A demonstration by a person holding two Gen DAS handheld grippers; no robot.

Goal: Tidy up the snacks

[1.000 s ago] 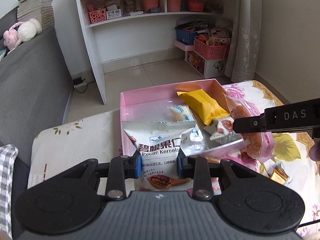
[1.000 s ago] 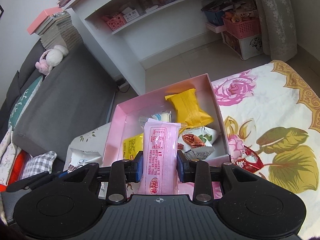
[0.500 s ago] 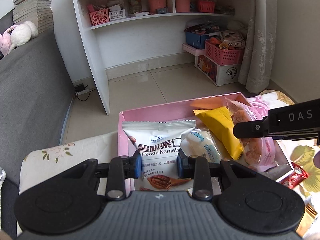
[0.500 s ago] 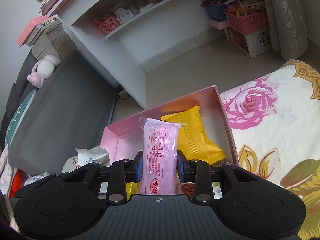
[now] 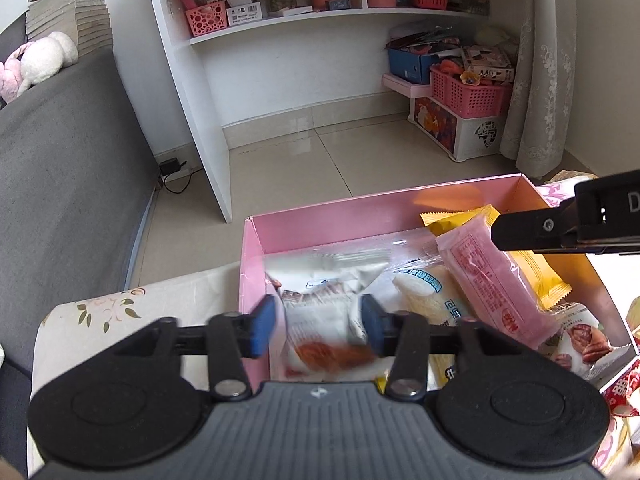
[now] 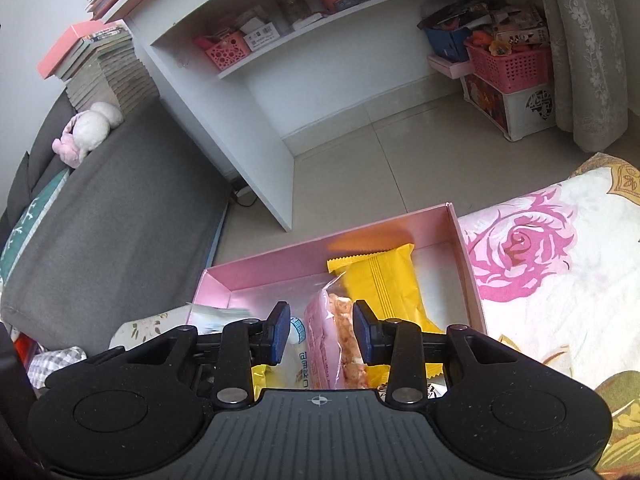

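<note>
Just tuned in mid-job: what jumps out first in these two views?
The pink box packed with snacks, on the flowered cloth. The left hand-held gripper is opening over a white packet dropping into the box; the right hand-held gripper is opening around a pink packet beside a yellow packet.

Soft daylight fills the room, brightest beyond the curtain [image 5: 532, 80], and it blows out to white just right of the pink box [image 5: 360, 216]. The floor tiles [image 5: 304, 136] carry a pale sheen. Inside the box the white snack packet [image 5: 324, 320] is smeared with motion blur. Fisheye bending curves the shelves [image 6: 280, 40] and darkens the corners.
</note>
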